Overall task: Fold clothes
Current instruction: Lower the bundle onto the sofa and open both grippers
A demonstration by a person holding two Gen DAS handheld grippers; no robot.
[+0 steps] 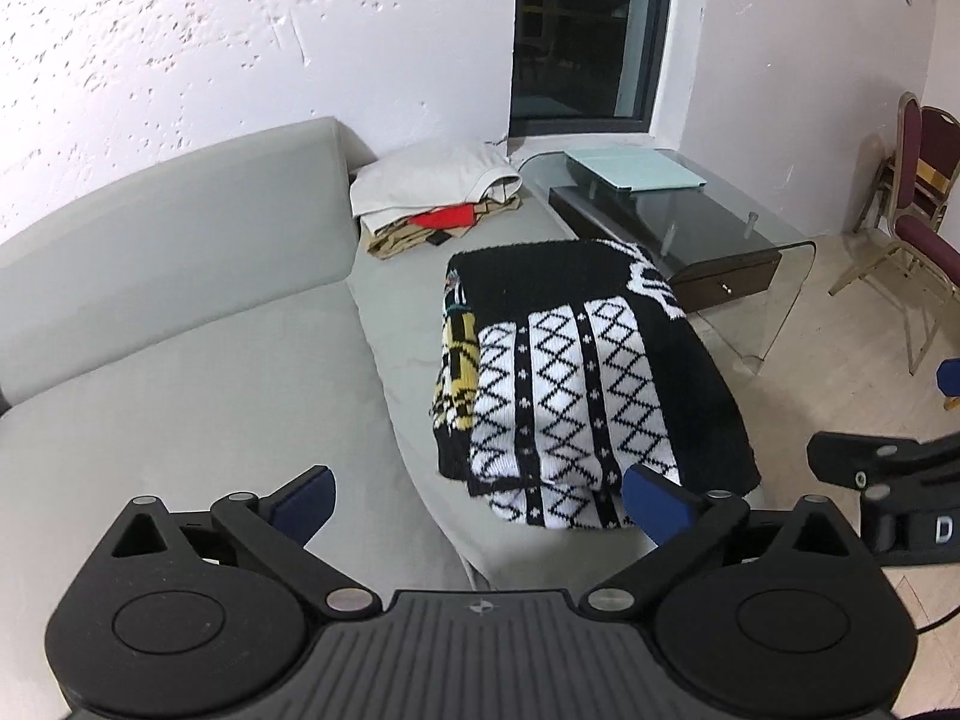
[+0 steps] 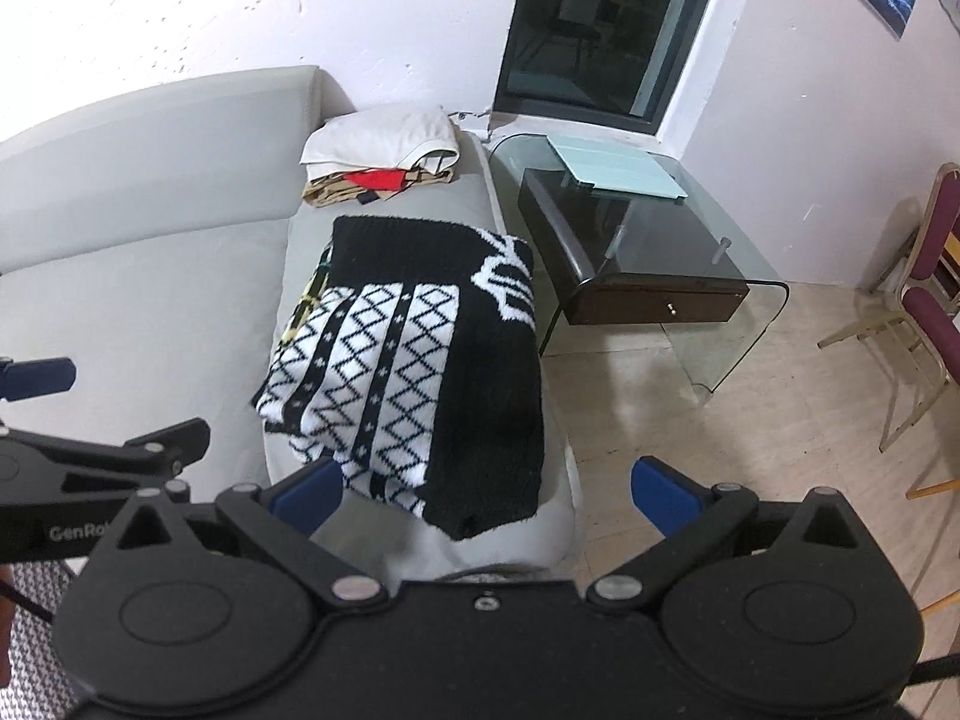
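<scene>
2 wide-open, empty grippers: left gripper (image 1: 477, 501), right gripper (image 2: 486, 495).

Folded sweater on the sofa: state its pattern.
Sweater: black knit with white panels of black diamond lattice; clearest in the left wrist view.

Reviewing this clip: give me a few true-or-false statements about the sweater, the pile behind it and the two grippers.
1. The black and white sweater lies folded on the grey sofa. True.
2. The right gripper is clamped on the sweater. False: its fingers stand apart, holding nothing.
3. A pile of clothes sits beyond the sweater, near the sofa's far end. True.
4. The left gripper holds a red shirt. False: it is open and empty.
5. The glass table stands on the sofa. False: it stands on the floor beside it.
</scene>
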